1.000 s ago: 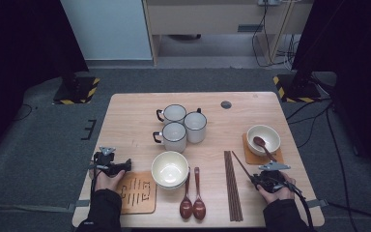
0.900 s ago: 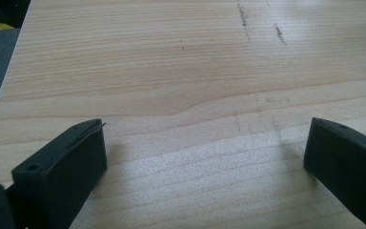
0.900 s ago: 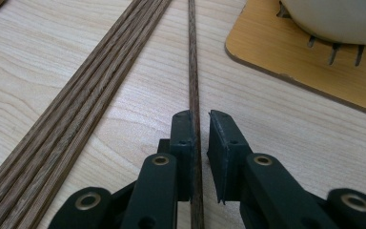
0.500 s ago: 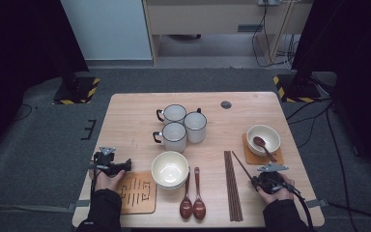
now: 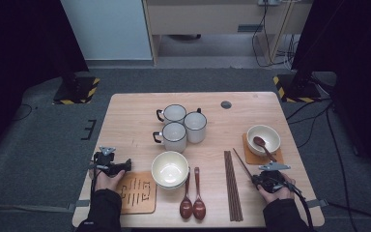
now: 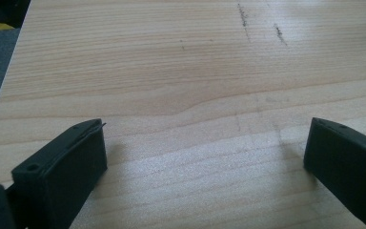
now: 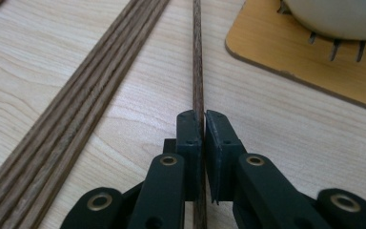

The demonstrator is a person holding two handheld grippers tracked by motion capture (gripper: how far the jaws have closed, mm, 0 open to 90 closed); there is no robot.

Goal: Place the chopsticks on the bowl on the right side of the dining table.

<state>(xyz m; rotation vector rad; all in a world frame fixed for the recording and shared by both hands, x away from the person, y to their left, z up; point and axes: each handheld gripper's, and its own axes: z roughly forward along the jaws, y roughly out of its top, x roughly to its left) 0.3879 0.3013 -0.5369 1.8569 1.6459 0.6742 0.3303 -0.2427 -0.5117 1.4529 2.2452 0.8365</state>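
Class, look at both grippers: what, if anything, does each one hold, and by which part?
The right gripper pinches a single chopstick near its end closest to the person. The left gripper is open over the bare table, holding nothing.

Right gripper (image 7: 200,117) low over the near right of the tabletop, jaws just closed to a hairline gap. Left gripper (image 6: 205,148) resting at the near left, jaws wide apart.

black sleeves (image 5: 104,212) on both forearms; each black gripper (image 7: 203,119) has brass-coloured screws and a grey three-cornered plate (image 5: 107,150).
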